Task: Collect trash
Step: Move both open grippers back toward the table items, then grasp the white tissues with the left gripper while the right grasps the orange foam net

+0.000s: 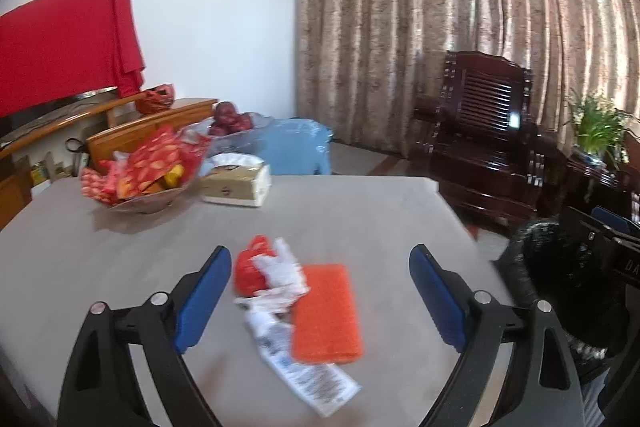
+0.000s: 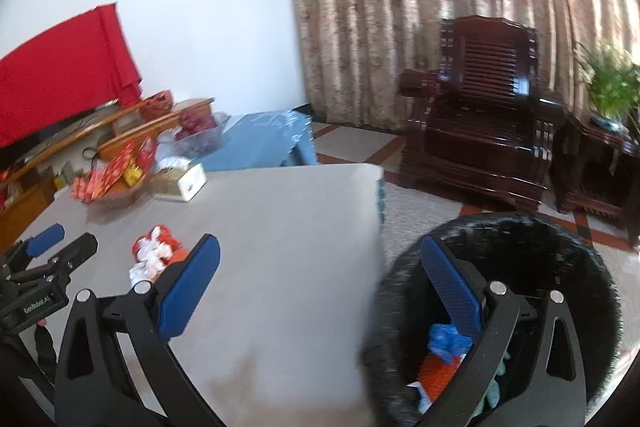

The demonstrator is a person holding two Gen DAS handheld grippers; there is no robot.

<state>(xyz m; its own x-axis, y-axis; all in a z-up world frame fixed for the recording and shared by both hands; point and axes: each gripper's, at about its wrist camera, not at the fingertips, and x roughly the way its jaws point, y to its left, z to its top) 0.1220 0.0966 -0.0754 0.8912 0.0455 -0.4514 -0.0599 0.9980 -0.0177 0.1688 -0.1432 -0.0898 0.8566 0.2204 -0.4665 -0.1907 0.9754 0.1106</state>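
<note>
A small heap of trash lies on the grey table (image 1: 120,267): a crumpled red wrapper (image 1: 249,267), crumpled white paper (image 1: 282,269), an orange mesh pad (image 1: 326,311) and a printed white plastic wrapper (image 1: 308,379). My left gripper (image 1: 320,287) hangs open just above it, with the heap between its blue pads (image 1: 202,295) and no contact. My right gripper (image 2: 320,287) is open and empty at the table's right edge, its right finger over a black bin (image 2: 580,267). Blue and orange scraps (image 2: 442,355) lie inside the bin. In the right wrist view the trash heap (image 2: 154,251) and the left gripper (image 2: 64,243) sit far left.
At the table's far side stand a bowl of red snack packets (image 1: 140,171) and a tissue box (image 1: 236,183). Behind them are a glass bowl of apples (image 1: 232,125) and a blue stool (image 1: 296,147). A dark wooden armchair (image 2: 480,131) and a potted plant (image 2: 612,87) stand beyond the bin.
</note>
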